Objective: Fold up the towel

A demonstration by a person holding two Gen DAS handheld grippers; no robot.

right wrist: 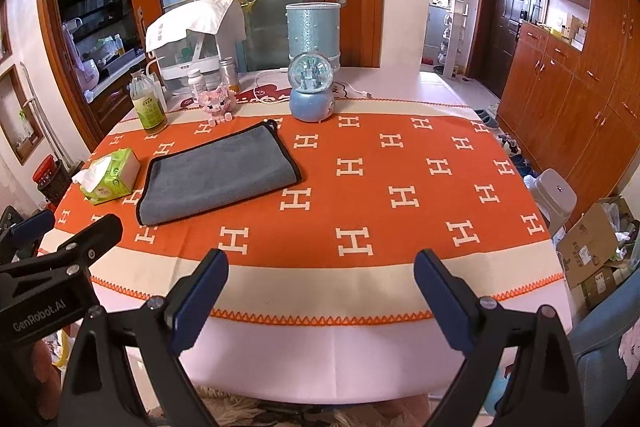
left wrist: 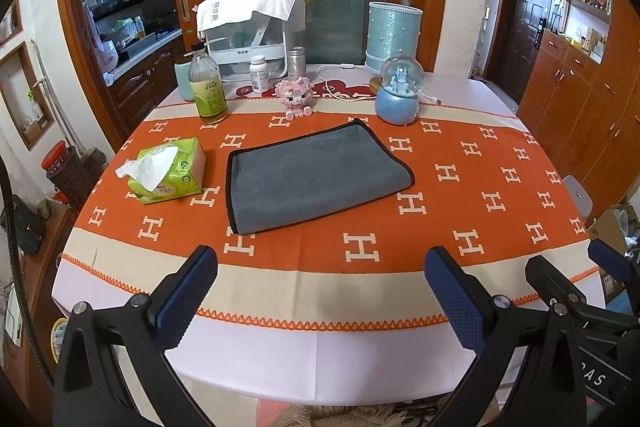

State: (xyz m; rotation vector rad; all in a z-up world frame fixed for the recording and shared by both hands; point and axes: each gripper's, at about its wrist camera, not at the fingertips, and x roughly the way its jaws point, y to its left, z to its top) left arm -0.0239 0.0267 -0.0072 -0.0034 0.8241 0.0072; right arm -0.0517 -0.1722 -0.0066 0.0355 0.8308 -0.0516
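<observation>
A grey towel (left wrist: pixel 316 175) with black trim lies flat on the orange patterned tablecloth (left wrist: pixel 460 195), its layers doubled over. It also shows in the right wrist view (right wrist: pixel 220 171), left of centre. My left gripper (left wrist: pixel 320 267) is open and empty above the table's near edge, short of the towel. My right gripper (right wrist: pixel 320 271) is open and empty at the near edge, to the right of the towel. The right gripper shows at the lower right of the left wrist view (left wrist: pixel 568 267).
A green tissue pack (left wrist: pixel 168 171) lies left of the towel. Behind it stand a bottle (left wrist: pixel 207 89), a pink toy (left wrist: pixel 296 95), a blue snow globe (left wrist: pixel 398 91), a light-blue cylinder (left wrist: pixel 394 35) and a white rack (left wrist: pixel 256 31). A stool (right wrist: pixel 556 195) stands to the right.
</observation>
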